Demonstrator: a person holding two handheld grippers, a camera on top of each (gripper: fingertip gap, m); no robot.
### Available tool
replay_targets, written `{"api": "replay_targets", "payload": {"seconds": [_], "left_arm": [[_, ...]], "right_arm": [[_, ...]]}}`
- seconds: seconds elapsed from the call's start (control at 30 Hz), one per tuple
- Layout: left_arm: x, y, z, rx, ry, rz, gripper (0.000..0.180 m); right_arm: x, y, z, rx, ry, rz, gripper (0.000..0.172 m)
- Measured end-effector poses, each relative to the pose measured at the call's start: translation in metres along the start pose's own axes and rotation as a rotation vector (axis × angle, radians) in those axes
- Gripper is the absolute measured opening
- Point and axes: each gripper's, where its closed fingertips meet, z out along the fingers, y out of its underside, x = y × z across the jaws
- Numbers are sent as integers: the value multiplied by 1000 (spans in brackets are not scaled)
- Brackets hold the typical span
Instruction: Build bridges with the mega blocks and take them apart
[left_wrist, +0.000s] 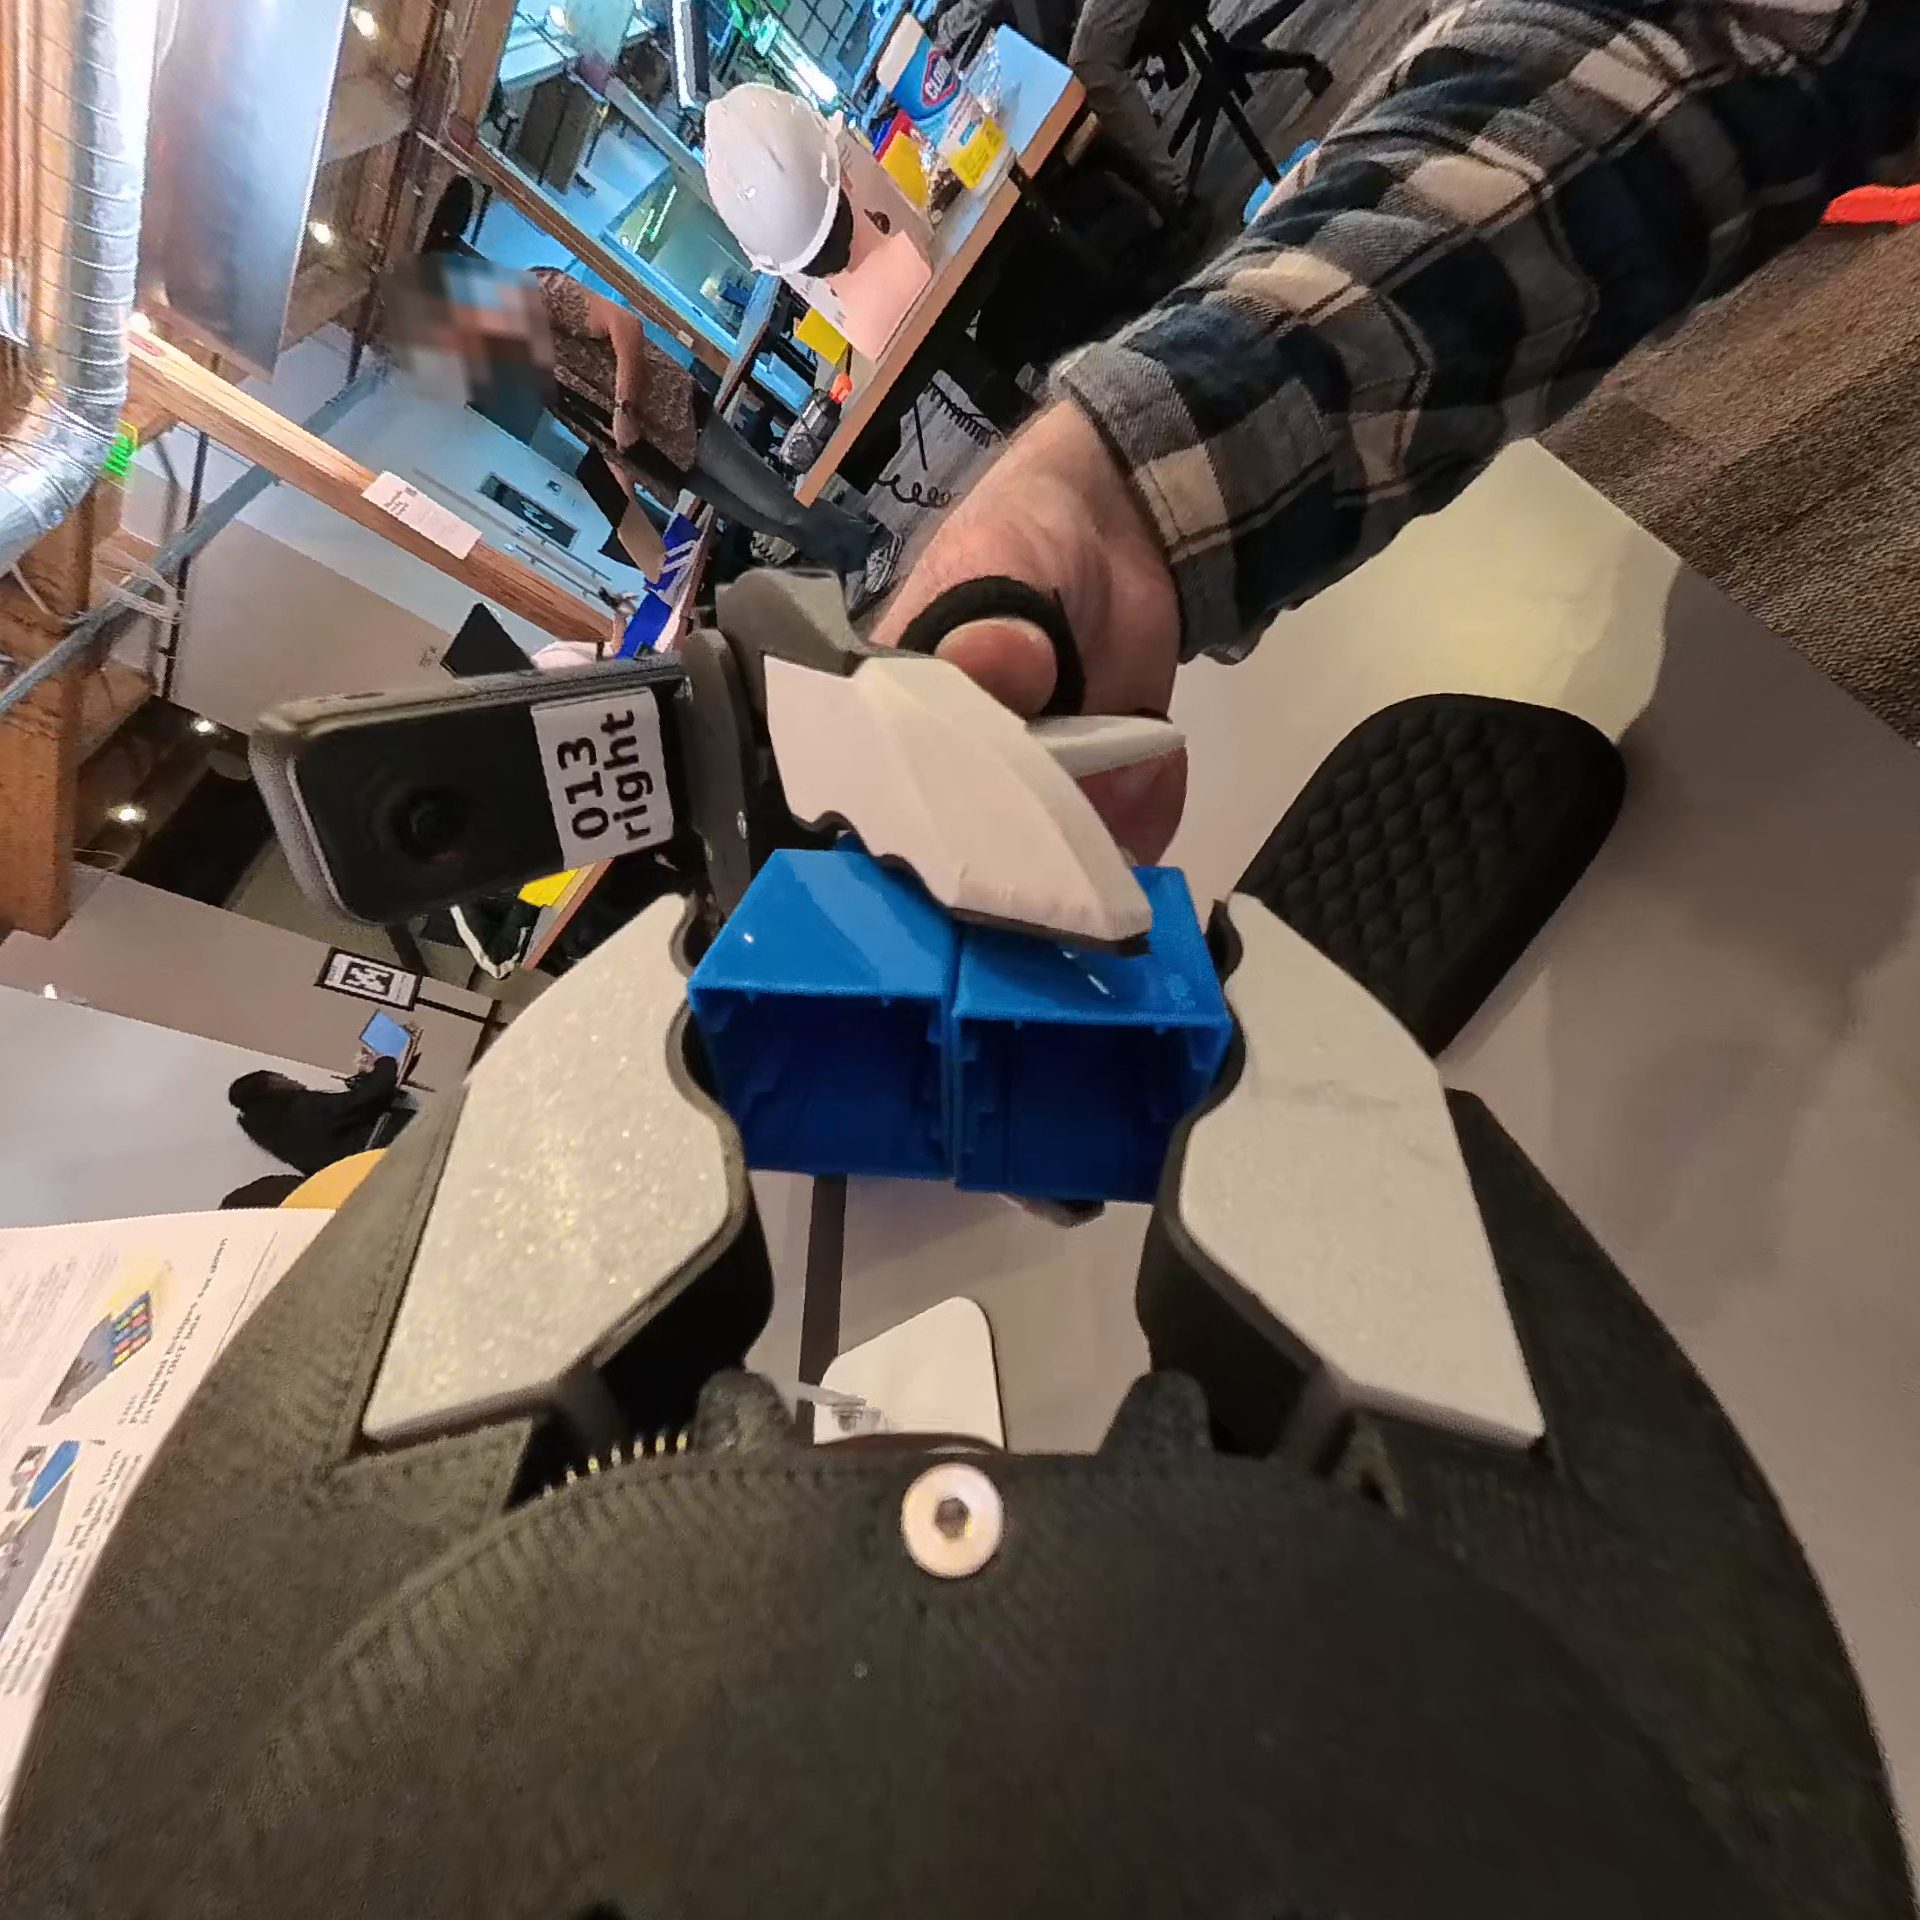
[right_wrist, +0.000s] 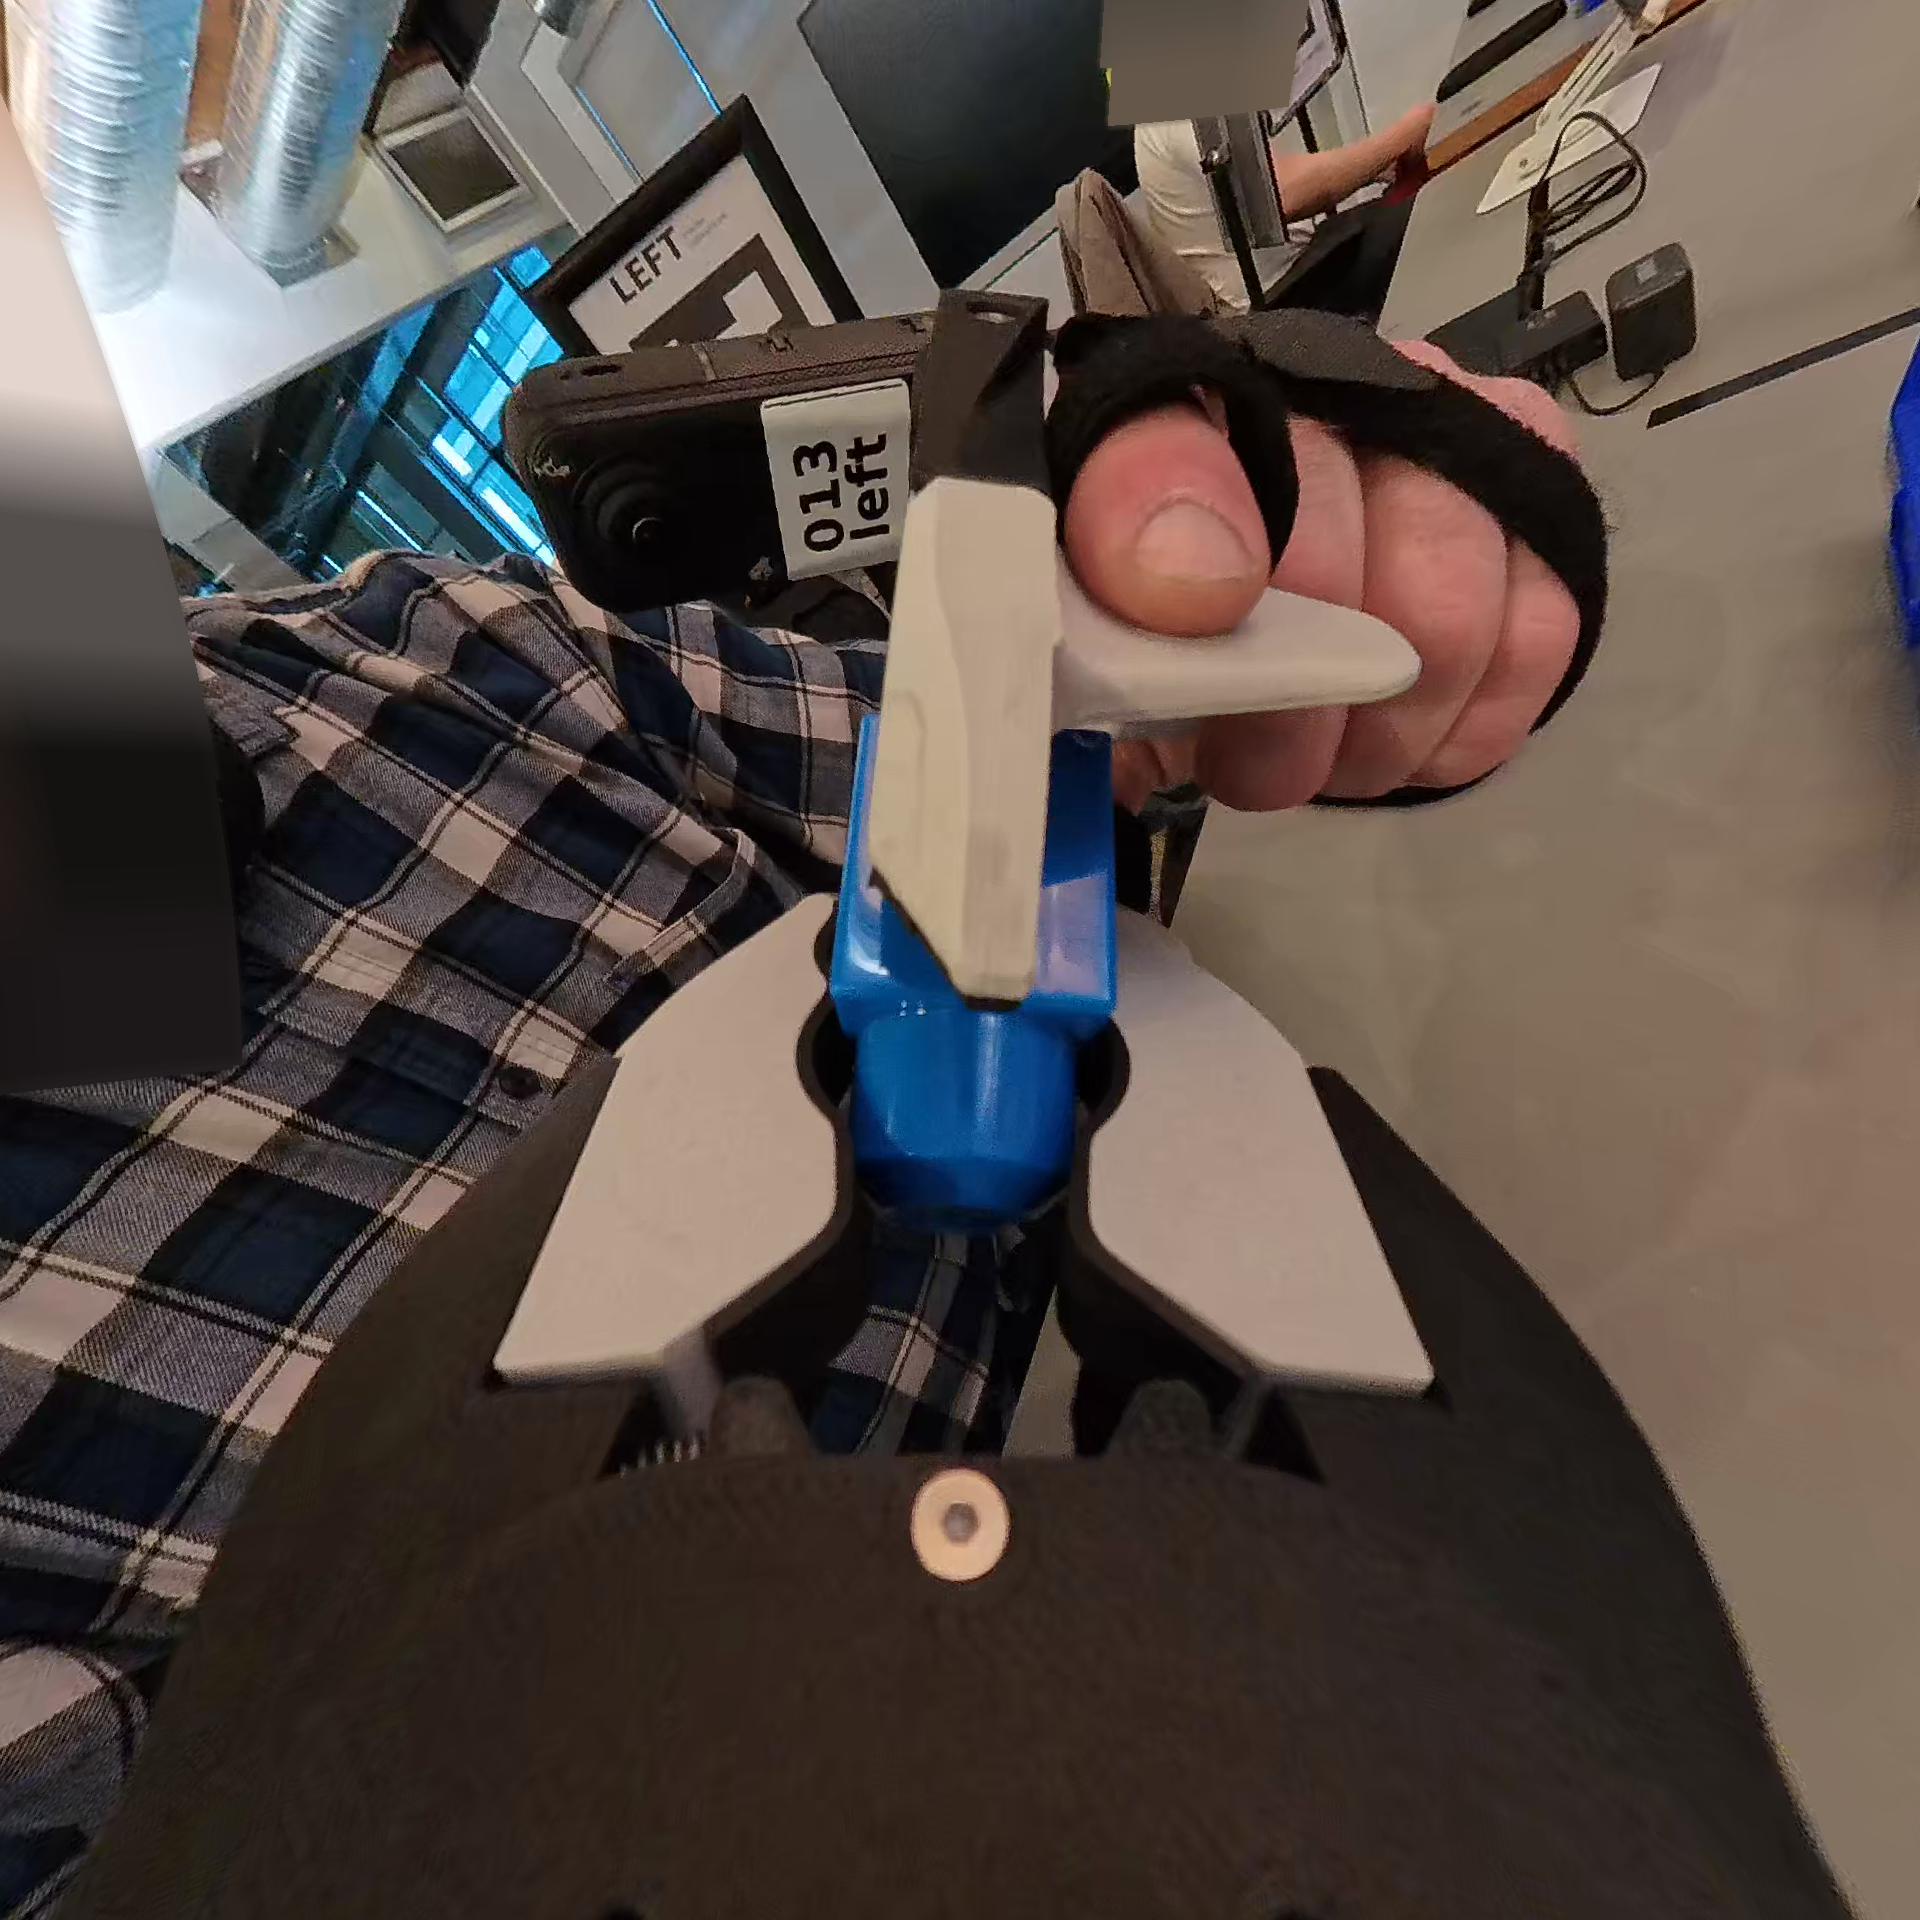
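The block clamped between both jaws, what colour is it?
Solid blue plastic block, clearest in the left wrist view.

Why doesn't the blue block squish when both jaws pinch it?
The blue block looks like hard, thin-walled plastic with straight edges, so it probably stays stiff. It is hollow underneath, so likely light for its size. Its shiny sides may be slippery, yet the left gripper and right gripper both press flat faces, which probably keeps it steady.
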Motion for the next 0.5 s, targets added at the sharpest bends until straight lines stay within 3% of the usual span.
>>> {"api": "replay_targets", "payload": {"seconds": [0.13,0.23,0.5], "left_arm": [[-1,-1,-1,14,-15,-6,88],[-2,0,-2,5,-24,-5,88],[0,3,-2,7,-3,-18,88]], "right_arm": [[1,-3,-5,50,-18,18,48],[0,-4,-8,59,-13,3,37],[3,-1,-7,50,-5,8,37]]}}
